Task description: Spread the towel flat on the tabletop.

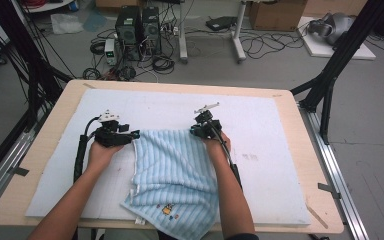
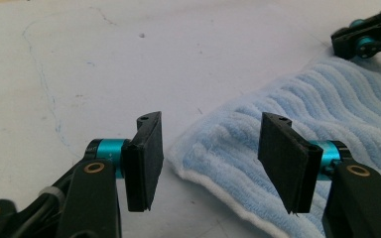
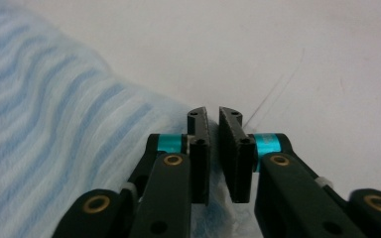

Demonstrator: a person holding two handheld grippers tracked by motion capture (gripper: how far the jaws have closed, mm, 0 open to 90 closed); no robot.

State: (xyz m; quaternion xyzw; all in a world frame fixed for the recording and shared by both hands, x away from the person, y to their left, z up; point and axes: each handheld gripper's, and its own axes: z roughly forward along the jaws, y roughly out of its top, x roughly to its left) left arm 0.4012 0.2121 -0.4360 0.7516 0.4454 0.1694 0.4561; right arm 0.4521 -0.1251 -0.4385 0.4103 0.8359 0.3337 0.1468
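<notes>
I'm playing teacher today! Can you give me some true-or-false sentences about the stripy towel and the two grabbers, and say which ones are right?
1. The towel is blue with stripes. True.
2. The left gripper has its jaws clamped on the towel. False: its jaws stand open at the towel's corner.
3. The right gripper has its jaws shut on the towel's edge. True.
4. The towel is folded into a neat square. False: it lies rumpled, hanging over the near edge of the table.
</notes>
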